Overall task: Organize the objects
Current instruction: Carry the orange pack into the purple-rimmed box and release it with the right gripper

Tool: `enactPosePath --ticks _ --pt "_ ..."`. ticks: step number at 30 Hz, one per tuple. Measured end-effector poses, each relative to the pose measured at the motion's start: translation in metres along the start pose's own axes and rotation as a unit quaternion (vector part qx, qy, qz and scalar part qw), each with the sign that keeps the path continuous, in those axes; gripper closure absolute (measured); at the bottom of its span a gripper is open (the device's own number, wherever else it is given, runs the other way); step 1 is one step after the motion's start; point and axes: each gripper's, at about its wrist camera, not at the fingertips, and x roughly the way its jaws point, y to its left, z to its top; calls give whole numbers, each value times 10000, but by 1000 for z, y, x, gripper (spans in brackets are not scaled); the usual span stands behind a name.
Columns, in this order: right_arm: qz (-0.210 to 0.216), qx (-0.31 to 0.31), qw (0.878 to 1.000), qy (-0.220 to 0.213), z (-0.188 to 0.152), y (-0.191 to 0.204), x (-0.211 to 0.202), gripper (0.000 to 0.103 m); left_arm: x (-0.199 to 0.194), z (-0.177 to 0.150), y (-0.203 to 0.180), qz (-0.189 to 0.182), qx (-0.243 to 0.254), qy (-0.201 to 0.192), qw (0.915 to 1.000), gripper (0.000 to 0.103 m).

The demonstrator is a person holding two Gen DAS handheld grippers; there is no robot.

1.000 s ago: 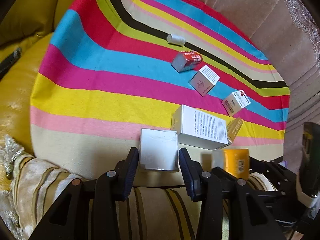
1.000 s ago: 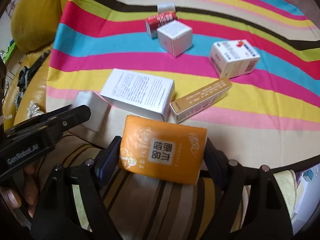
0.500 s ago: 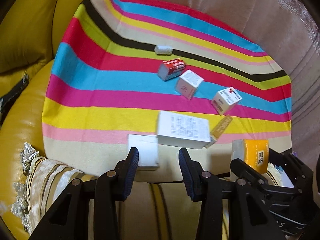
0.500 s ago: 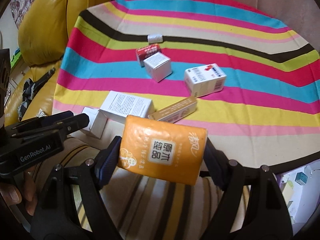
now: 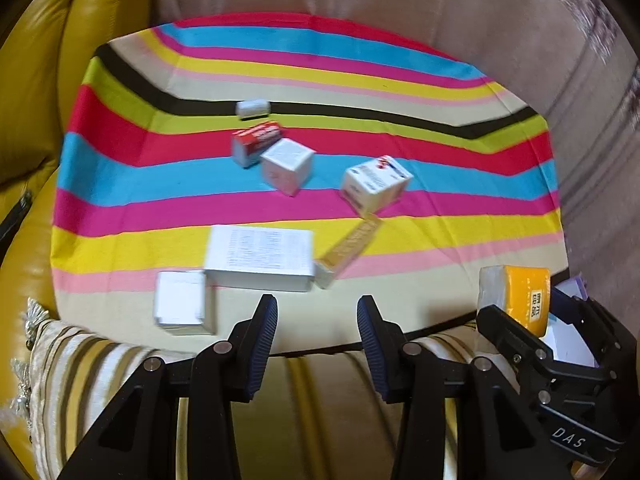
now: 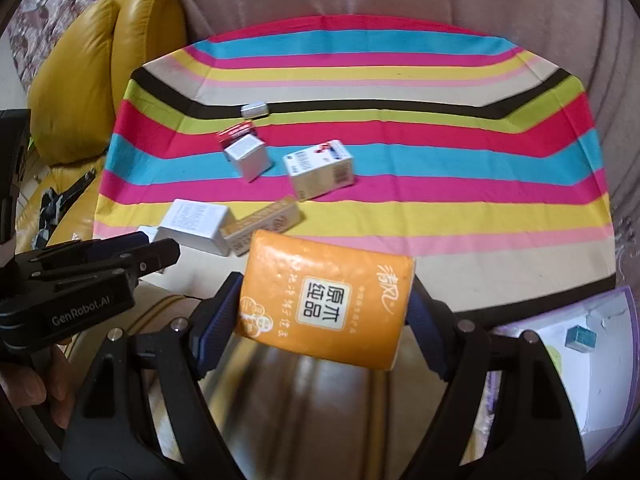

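My right gripper (image 6: 322, 312) is shut on an orange tissue pack (image 6: 324, 300) and holds it above the near edge of the striped cloth (image 6: 440, 176); the pack also shows in the left wrist view (image 5: 520, 294). My left gripper (image 5: 316, 340) is open and empty, above the cloth's near edge. Several boxes lie on the cloth: a small white box (image 5: 182, 302), a large flat white box (image 5: 260, 258), a slim gold box (image 5: 348, 250), a white cube box (image 5: 286, 166), a red and white box (image 5: 256, 142), a white box with a red mark (image 5: 376, 184) and a small white roll (image 5: 252, 108).
The cloth covers a sofa seat with a beige backrest (image 5: 360, 8). A yellow leather cushion (image 6: 104, 64) stands at the left. A striped cushion (image 5: 92, 380) lies at the near left. A purple-edged container (image 6: 592, 360) with a small blue cube (image 6: 580, 336) sits at the right.
Both grippers have pulled back and up from the cloth, so the boxes look smaller and farther. The small white box, earlier between my left fingers, now lies left of them. The right still holds the pack.
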Motion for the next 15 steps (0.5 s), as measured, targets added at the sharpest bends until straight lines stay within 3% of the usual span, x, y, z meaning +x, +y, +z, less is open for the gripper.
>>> enactPosePath --ticks 15 --pt "-195 497 9984 -168 -22 -72 -30 22 10 -1 -90 -261 793 92 9965 60"
